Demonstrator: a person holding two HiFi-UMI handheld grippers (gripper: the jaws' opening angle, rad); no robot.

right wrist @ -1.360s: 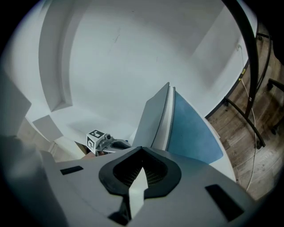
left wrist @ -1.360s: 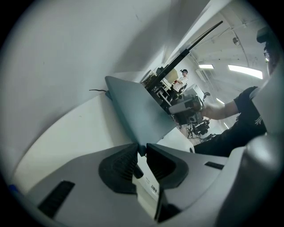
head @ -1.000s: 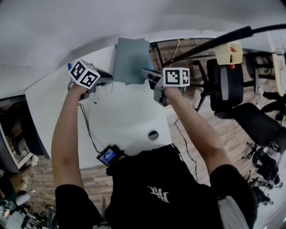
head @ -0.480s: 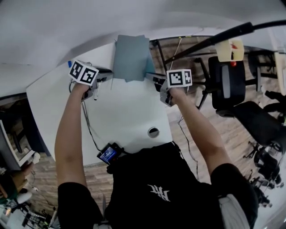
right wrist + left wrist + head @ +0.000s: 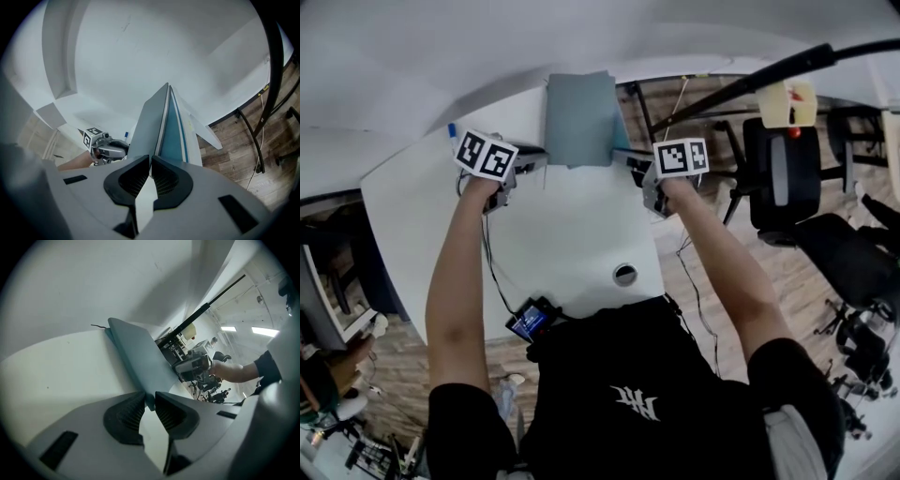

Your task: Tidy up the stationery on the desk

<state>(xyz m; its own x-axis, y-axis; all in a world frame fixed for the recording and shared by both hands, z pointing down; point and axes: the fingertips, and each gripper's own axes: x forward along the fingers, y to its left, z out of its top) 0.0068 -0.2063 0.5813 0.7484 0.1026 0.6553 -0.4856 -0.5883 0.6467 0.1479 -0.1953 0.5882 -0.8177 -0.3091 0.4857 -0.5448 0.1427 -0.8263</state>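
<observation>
Sitting squarer than a second ago, the folder (image 5: 578, 117) is lying at the desk's (image 5: 562, 234) far edge, with the right gripper (image 5: 150, 161) clamping its cover and the left gripper (image 5: 149, 401) just closing on its corner, so tidying is barely starting.

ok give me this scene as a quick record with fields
surface: white desk
object: notebook, grey-blue, held from both sides
left claw: has just been closing, now pinching the notebook's corner
right claw: shut on the notebook's thin cover edge
also there: blue-tipped pen beside the left claw
</observation>
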